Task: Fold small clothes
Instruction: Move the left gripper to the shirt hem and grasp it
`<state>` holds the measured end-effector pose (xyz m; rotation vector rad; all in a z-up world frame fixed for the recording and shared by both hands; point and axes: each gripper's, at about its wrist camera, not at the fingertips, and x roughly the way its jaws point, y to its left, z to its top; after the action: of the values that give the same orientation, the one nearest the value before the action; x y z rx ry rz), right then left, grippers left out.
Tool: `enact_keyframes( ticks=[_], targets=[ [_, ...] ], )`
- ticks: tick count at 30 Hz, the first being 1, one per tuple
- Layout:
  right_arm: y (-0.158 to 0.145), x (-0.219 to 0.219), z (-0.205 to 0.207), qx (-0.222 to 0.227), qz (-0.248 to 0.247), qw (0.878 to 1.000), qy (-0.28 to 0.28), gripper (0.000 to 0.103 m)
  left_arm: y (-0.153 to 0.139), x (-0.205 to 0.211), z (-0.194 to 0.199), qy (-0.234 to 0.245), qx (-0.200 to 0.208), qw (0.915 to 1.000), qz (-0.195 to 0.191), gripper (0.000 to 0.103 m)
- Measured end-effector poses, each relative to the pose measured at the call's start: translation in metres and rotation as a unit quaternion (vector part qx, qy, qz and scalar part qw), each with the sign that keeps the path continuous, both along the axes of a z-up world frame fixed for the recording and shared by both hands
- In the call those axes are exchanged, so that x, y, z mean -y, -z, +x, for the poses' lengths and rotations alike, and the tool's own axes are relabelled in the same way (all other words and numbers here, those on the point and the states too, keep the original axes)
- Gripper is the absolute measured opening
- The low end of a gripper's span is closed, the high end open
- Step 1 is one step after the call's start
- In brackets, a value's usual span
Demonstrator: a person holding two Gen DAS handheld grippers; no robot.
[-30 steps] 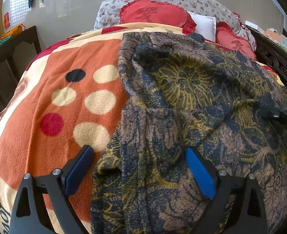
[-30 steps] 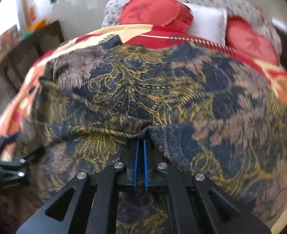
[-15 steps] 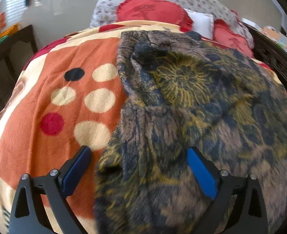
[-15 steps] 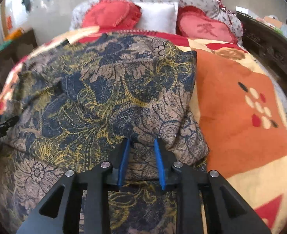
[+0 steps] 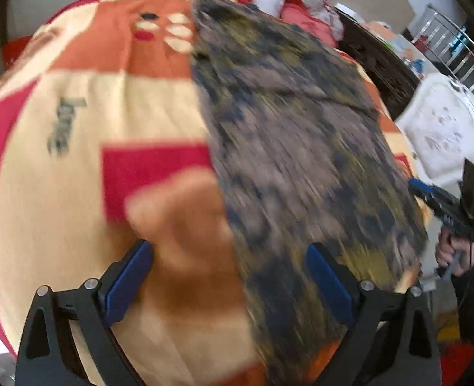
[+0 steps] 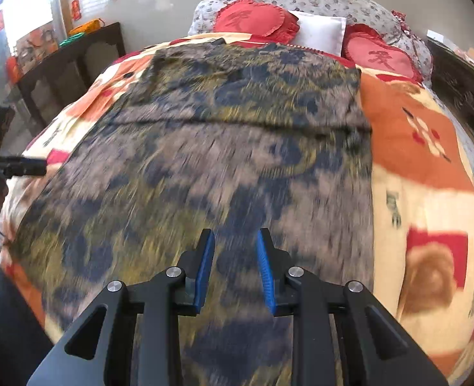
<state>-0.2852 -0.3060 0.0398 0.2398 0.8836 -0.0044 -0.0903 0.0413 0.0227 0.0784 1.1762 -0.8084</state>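
Observation:
A dark cloth garment (image 5: 301,128) with a brown, navy and yellow flower print lies spread on the bed's orange, cream and red blanket (image 5: 76,112). A fold line crosses its far part (image 6: 220,119). My left gripper (image 5: 227,251) is open wide above the garment's left edge, with only blanket and cloth below it. My right gripper (image 6: 235,236) hovers over the garment's near part; its jaws are opening and nothing is pinched between them. Each gripper shows at the edge of the other's view, the right gripper (image 5: 442,199) and the left gripper (image 6: 14,167). Both views are motion-blurred.
Red heart-shaped cushions (image 6: 253,19) and a white pillow (image 6: 320,30) sit at the bed's head. Dark wooden furniture (image 6: 76,61) stands left of the bed and a carved dark frame (image 5: 375,61) runs along its right. A white patterned cover (image 5: 446,128) lies beyond.
The right gripper let go of the cloth fold it pinched and opened. Both grippers drew back toward the bed's near edge. The garment now lies flatter.

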Motion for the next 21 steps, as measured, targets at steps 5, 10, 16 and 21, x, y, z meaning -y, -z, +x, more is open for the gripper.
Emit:
enact_keyframes(
  ticks=[5, 10, 16, 21],
  targets=[
    [-0.016, 0.011, -0.048, 0.035, 0.024, 0.999, 0.033, 0.036, 0.002, -0.004, -0.033, 0.004, -0.051, 0.9975, -0.049, 0.100],
    [-0.025, 0.025, -0.069, 0.067, 0.032, 0.995, 0.073, 0.036, 0.003, 0.004, -0.051, 0.030, -0.080, 0.9928, -0.084, 0.100],
    [-0.020, 0.034, -0.092, 0.071, 0.041, 0.992, 0.097, 0.036, 0.007, 0.002, -0.047, 0.031, -0.121, 0.9863, -0.108, 0.069],
    [-0.009, 0.051, -0.118, 0.044, 0.035, 0.990, 0.127, 0.036, 0.014, -0.012, -0.033, 0.004, -0.152, 0.9811, -0.119, 0.049]
  ],
)
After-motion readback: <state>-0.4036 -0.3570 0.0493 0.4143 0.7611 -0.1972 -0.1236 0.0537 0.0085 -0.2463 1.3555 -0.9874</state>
